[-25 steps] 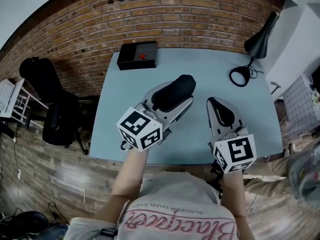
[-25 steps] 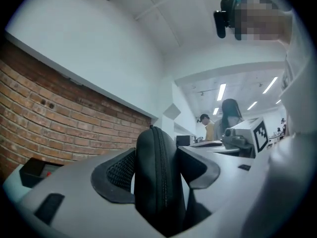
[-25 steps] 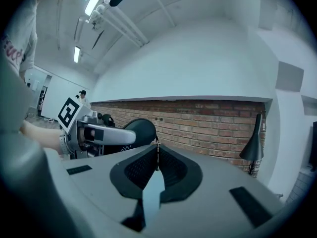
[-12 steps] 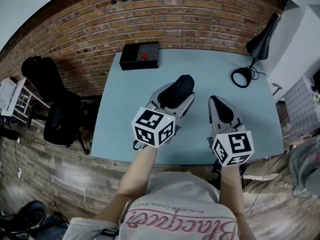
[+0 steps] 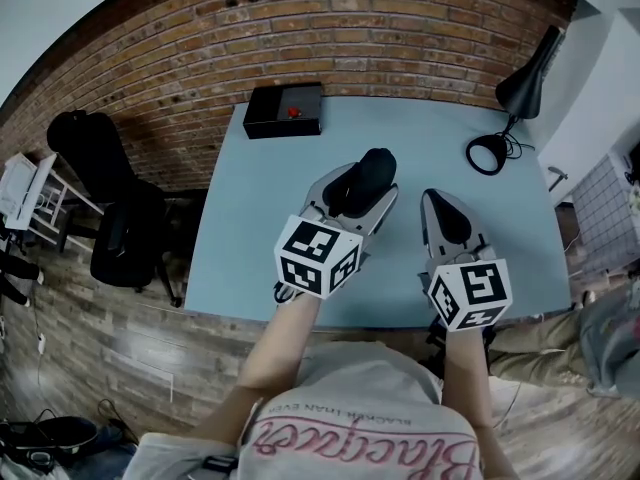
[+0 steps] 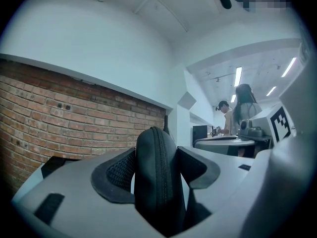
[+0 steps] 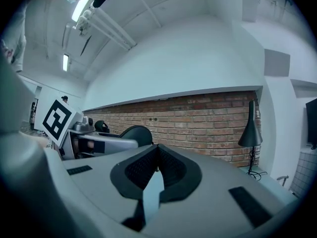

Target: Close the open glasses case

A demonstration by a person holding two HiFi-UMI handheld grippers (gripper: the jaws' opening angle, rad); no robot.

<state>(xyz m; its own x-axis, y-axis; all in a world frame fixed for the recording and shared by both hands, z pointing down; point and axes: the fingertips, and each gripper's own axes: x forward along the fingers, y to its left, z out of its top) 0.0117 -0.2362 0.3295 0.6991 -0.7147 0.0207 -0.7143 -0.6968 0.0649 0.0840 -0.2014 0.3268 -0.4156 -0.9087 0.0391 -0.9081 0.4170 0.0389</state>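
A black zip-up glasses case [image 5: 366, 178] is held above the blue table [image 5: 250, 198], with my left gripper [image 5: 358, 194] shut on it. In the left gripper view the case [image 6: 156, 177] stands upright between the padded jaws. Its zip seam faces the camera and its two halves lie together. My right gripper [image 5: 441, 211] hovers to the right of the case, apart from it. In the right gripper view that gripper [image 7: 157, 163] is shut, its pads meeting at the tip with nothing between them.
A black box with a red button [image 5: 285, 111] sits at the table's far left edge. A black desk lamp [image 5: 521, 86] stands at the far right corner. A dark office chair [image 5: 112, 230] is left of the table, and a brick wall [image 5: 330, 38] runs behind it.
My left gripper has shifted a little to the right with the case still in it. The right gripper has barely moved.
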